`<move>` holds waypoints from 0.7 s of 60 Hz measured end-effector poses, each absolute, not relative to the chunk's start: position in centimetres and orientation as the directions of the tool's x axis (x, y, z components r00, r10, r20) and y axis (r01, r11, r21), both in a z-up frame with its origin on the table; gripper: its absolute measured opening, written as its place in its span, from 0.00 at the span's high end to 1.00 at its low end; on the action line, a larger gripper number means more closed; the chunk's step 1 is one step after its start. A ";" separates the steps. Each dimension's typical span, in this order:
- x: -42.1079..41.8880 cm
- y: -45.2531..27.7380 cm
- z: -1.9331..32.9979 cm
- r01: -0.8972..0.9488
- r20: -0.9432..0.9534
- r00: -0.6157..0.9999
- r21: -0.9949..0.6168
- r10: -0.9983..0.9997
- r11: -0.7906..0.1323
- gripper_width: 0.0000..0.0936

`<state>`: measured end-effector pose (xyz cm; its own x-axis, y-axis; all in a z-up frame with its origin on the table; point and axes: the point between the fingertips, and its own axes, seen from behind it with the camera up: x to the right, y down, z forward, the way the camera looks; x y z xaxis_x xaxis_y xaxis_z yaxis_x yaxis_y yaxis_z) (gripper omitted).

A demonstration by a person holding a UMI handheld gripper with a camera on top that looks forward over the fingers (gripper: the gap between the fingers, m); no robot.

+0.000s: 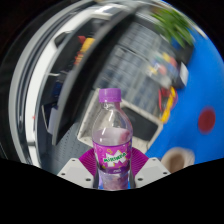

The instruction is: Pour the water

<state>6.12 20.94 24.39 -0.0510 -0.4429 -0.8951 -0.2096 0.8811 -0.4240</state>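
Since the gripper (113, 176) clamps the capped bottle (112, 140) low, it may slip or pour nothing when tilted.

**Lighting and optical quality, gripper view**

Bright, even illumination with no single hard source evident. Strong fisheye distortion: straight lines bow into arcs, most markedly towards the periphery, where a pale curved band at the left carries streaked white glare. The clear bottle (111, 138) between the fingers (77, 172) is the sharpest element; soft highlights show on its shoulder and its purple label stays legible in colour though not in text. The background beyond it is smeared and soft, detail breaking into blurred patches of blue, green and grey. Shadows are faint and diffuse
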 end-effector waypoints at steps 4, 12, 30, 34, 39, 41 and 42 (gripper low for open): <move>6.1 17.0 26.8 -0.127 -0.764 -0.019 -0.638 -0.645 0.760 0.55; 6.1 10.0 28.7 -0.032 -0.502 -0.063 -0.863 -0.862 0.505 0.55; 6.9 1.4 19.4 -0.177 -0.141 -0.112 -0.971 -0.984 0.160 0.55; 7.1 0.8 17.0 -0.212 -0.106 -0.102 -0.969 -0.989 0.126 0.55; 7.2 0.1 14.5 -0.241 -0.099 -0.093 -0.963 -0.991 0.119 0.55; 7.2 -0.2 13.5 -0.248 -0.084 -0.090 -0.963 -0.992 0.105 0.55; 7.2 -0.3 13.1 -0.254 -0.077 -0.088 -0.962 -0.993 0.097 0.55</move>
